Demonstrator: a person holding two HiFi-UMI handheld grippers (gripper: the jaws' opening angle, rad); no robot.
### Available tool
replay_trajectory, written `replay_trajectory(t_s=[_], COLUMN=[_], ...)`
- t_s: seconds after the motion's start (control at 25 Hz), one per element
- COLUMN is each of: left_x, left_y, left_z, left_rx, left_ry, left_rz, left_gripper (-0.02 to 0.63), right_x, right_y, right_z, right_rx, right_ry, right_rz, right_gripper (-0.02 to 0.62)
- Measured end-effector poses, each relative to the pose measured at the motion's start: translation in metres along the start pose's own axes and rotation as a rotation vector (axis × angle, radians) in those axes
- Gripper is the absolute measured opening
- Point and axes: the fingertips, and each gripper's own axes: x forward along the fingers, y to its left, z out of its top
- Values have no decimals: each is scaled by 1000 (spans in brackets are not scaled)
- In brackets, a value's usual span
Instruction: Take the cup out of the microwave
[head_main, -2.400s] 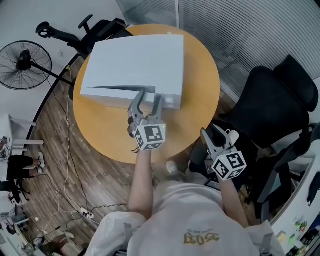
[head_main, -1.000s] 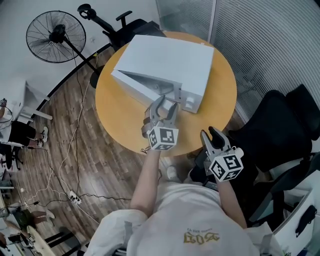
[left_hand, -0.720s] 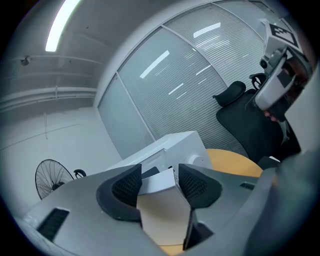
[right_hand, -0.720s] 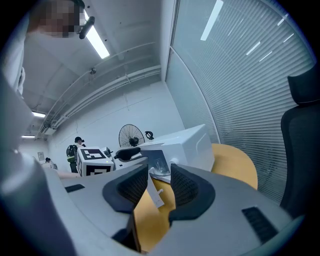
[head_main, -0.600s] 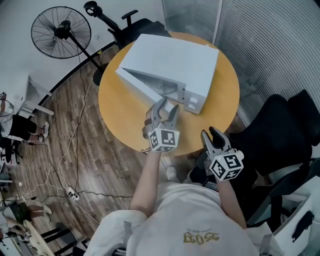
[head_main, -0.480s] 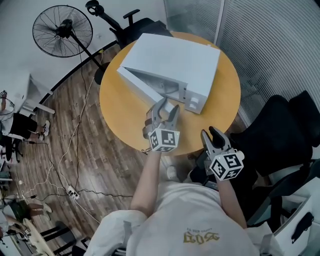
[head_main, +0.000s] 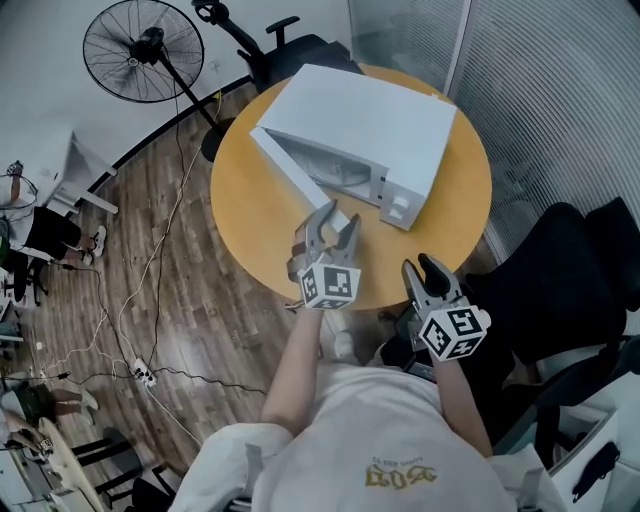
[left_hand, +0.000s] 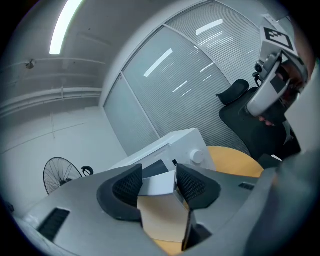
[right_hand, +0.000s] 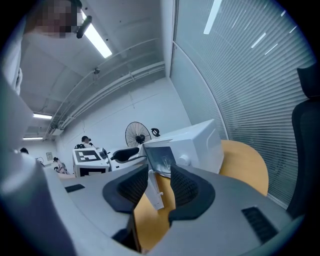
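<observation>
Cup hiding inside the open microwave (head_main: 375, 110)

Left gripper (head_main: 333, 218) is hovering at the door's (head_main: 295, 175) free edge. Its jaws are apart, have just been closing, and are clamping nothing; the edge is showing in the gap. The cavity is facing it, cup not made out. Right gripper (head_main: 421, 268) is waiting off the bench (head_main: 250, 225), jaws apart, empty, farther away.

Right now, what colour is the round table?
The table is yellowish orange; the head view shows it best.

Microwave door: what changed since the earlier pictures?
The microwave door swung wider open, drawn toward the person by the left tool, whose jaws have just been closing with the door's edge between them. The microwave stayed on the round table; the right tool stayed off it, open.
</observation>
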Motion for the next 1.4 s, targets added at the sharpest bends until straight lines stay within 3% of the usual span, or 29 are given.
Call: replay_trajectory(t_s=[0.68, 1.0, 1.2, 1.4], left_x=[-29, -36, -48, -62], left_y=[18, 22, 36, 54], left_z=[-16, -24, -34, -45], left_rx=[-54, -8, -87, -180], left_ry=[44, 78, 71, 72], left_rz=[74, 127, 207, 278], left_gripper=[213, 216, 279, 281], right_x=[6, 9, 10, 13], right_y=[20, 28, 29, 29], right_z=[-10, -12, -12, -15], right_rx=[21, 31, 31, 29], right_ry=[21, 27, 32, 43], right_rz=[61, 80, 81, 92], right_gripper=[137, 137, 136, 135])
